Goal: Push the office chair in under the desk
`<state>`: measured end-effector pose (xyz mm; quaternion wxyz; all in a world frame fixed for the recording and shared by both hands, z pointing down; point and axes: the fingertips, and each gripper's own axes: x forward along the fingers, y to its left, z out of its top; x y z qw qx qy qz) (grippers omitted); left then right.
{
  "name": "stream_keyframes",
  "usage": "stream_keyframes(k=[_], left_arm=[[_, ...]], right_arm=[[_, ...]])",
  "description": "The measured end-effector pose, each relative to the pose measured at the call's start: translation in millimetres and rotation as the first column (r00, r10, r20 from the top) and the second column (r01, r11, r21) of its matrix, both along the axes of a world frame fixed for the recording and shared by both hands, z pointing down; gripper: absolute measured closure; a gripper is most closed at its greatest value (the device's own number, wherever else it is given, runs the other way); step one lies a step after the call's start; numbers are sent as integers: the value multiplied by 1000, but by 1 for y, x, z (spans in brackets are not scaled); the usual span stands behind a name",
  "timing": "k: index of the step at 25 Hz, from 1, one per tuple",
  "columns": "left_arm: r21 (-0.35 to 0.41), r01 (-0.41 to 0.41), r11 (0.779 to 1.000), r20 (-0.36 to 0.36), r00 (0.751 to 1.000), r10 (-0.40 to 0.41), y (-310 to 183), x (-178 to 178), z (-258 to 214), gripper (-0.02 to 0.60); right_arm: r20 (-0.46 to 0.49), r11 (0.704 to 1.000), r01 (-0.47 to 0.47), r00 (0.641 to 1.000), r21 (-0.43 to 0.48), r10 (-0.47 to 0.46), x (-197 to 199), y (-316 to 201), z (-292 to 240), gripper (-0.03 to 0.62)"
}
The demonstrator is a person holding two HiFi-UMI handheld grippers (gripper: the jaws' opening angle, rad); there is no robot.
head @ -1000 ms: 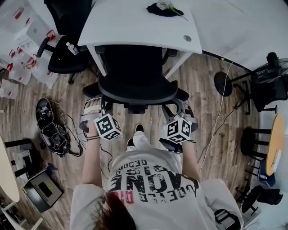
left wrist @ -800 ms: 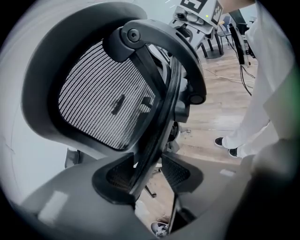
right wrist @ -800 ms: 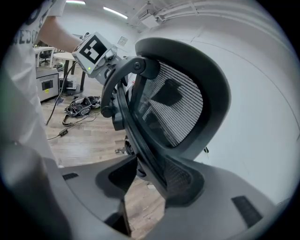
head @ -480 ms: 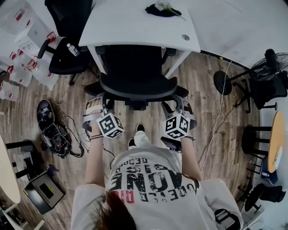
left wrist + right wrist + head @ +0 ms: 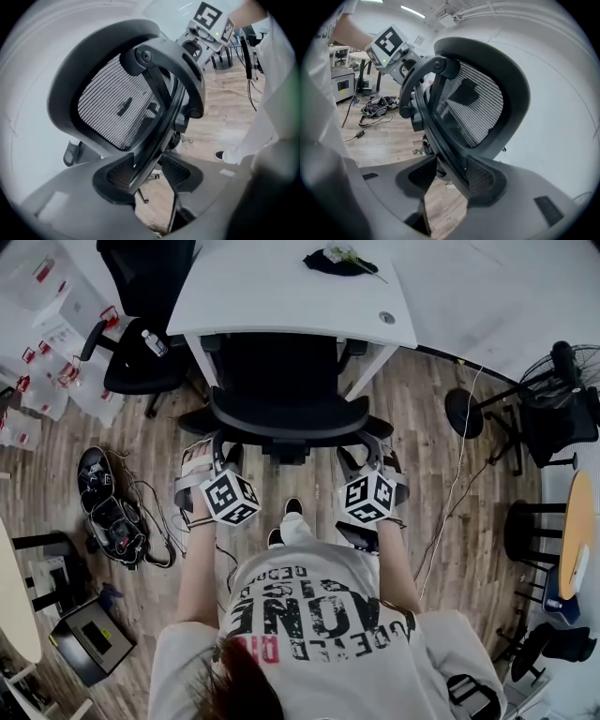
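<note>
— Where have we got the office chair?

— Upper middle of the head view. Its seat sits under the white desk, between the two desk legs. Only the curved backrest frame shows on our side of the desk edge.

— And the tools?

— One is at each end of that curve, the left gripper at centre left and the right gripper at centre right. In each gripper view the dark frame runs down between the pads and fills the gap. So we read both pairs of jaws as pinched onto the frame, not spread.

— Why hold both ends?

— We judge it keeps the push even. A wheeled chair will likely swivel if we shove it from one side.

— How far along are we?

— Nearly there, we'd say. What's left calls for a straight push toward the top of the frame. The risk is the chair skewing into a desk leg.
</note>
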<state>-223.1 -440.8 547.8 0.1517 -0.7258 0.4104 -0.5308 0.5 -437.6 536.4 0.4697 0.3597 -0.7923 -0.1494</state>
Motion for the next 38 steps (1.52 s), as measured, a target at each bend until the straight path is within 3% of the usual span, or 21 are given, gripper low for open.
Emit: stream_keyframes(k=[7, 9, 14, 19, 25, 38], left_arm=[[38, 37, 999, -120, 992, -32, 13, 4, -25, 397], [55, 62, 997, -187, 981, -51, 17, 4, -39, 442], [109, 129, 986, -332, 939, -86, 22, 4, -76, 521], [158, 127, 979, -358, 932, -63, 29, 9, -95, 559], [176, 111, 978, -387, 921, -35, 43, 13, -102, 570], [222, 161, 962, -483, 875, -35, 69, 9, -125, 571]], right_arm=[[133, 1000, -19, 991, 6, 18, -6, 12, -25, 431], [187, 999, -32, 982, 13, 29, -8, 17, -35, 434], [317, 997, -74, 946, 33, 60, -12, 23, -59, 530], [495, 993, -119, 862, -16, 111, -19, 32, -73, 570], [600, 987, -155, 787, -31, 143, -22, 46, -91, 575], [639, 977, -214, 750, -5, 168, -22, 78, -104, 576]])
